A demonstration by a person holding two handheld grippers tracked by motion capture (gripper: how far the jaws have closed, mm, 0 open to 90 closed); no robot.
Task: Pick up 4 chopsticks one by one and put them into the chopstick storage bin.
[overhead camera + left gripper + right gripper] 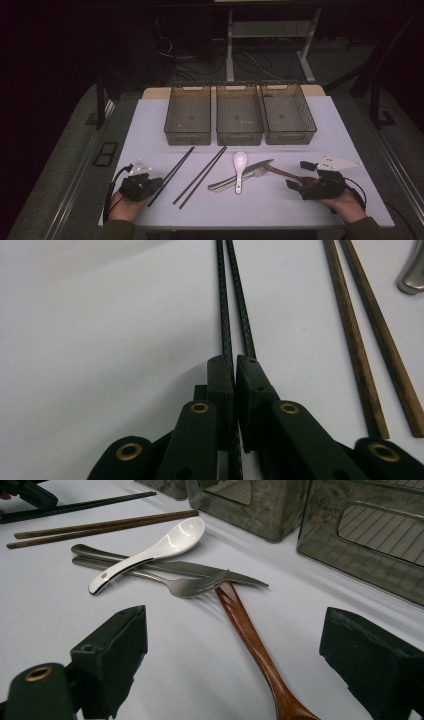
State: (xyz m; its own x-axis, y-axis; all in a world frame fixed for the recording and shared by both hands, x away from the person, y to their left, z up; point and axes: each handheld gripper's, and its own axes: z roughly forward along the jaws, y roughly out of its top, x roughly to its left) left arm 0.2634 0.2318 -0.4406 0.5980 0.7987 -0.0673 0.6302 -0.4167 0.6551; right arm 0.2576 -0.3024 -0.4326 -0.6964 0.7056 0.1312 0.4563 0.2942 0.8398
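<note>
My left gripper [156, 184] lies at the table's near left, shut on the near ends of a pair of dark chopsticks [175, 170]. In the left gripper view the jaws [235, 365] pinch the two patterned dark chopsticks [235, 300], which run straight away from them. At the near right, my right gripper [299, 175] is open. Its jaws [237, 630] stand wide on either side of a brown wooden spoon [250, 635] without touching it. The wooden spoon [287, 174] lies flat, its far end under a fork [190, 585].
A brown chopstick pair [202, 175] lies right of the dark pair. A white ceramic spoon [240, 167] rests across a knife [200, 570] and the fork at mid-table. Three wire bins [188, 116] [239, 116] [289, 116] stand in a row behind.
</note>
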